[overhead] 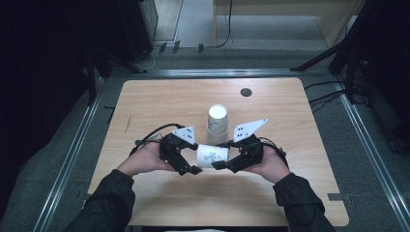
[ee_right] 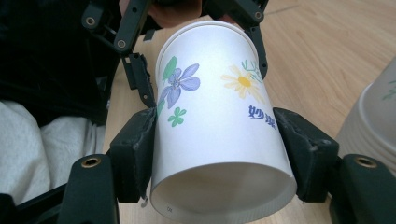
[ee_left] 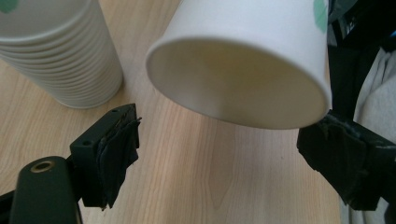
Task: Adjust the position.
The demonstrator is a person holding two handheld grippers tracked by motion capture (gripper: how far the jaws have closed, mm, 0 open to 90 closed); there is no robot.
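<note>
A light wooden table (overhead: 159, 104) with rounded corners bears an upturned stack of paper cups (overhead: 217, 124) just beyond the grippers (overhead: 189, 164), and a dark round grommet (overhead: 246, 92) farther off

Readable marks: one, on the paper cup.
Paper cup (ee_right: 219, 126), right gripper view: two blue Chinese characters printed on the white wall under the yellow daisy, apparently "妙洁", second character unsure. Tiny mark by the bottom rim, too small to read.

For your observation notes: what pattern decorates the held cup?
White paper cup with printed flowers; clearest in right gripper view.
</note>
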